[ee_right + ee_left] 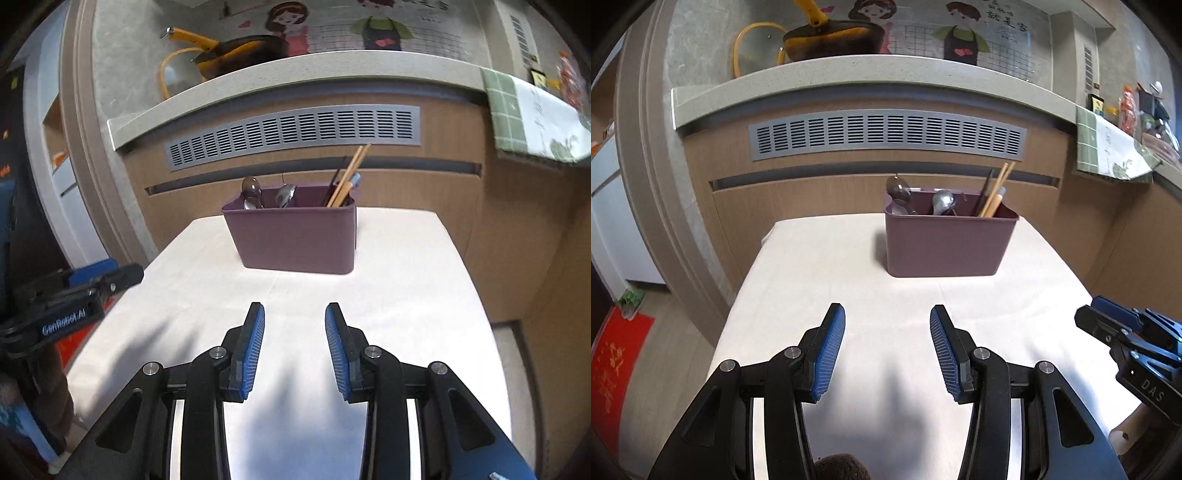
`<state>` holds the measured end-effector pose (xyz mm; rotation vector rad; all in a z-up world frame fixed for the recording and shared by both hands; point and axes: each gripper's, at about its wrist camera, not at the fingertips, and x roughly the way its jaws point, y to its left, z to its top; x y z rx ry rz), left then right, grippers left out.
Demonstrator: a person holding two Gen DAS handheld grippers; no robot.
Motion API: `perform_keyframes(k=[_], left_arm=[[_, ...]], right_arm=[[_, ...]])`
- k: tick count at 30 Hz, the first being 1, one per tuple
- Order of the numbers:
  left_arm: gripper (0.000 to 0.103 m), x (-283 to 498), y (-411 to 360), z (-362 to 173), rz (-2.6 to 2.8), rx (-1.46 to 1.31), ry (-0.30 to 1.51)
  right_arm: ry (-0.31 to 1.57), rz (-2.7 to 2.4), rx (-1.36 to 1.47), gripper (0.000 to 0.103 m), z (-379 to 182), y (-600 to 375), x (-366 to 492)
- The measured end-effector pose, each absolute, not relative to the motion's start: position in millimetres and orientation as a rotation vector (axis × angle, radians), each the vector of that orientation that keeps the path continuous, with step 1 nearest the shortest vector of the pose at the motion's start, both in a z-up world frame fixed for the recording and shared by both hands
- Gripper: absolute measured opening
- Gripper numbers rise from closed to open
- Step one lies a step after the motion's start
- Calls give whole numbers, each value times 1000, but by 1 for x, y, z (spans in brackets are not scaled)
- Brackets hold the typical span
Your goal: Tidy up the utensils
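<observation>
Holder: purple utensil holder stands upright at the tabletop's far end.
Contents: spoons and chopsticks stand inside the holder.
Left claw: jaws apart, nothing between them, well short of the holder.
Right claw: jaws apart, empty, also well short of the holder.

— What lies behind the table?
— A speckled ledge above a grey vent grille; a yellow-handled pan on the ledge, a glass lid leaning beside it; a green checked cloth at right; a red mat on the floor.
</observation>
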<state>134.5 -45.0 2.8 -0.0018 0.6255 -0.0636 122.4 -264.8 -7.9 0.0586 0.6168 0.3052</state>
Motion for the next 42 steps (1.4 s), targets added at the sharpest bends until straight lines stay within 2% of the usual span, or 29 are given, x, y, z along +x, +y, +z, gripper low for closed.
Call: perform_keyframes(k=[42], left_arm=[[48,125,-50,-4,-120,-32,653]], right_arm=[[597,252,-4,34,-1,-262,108]])
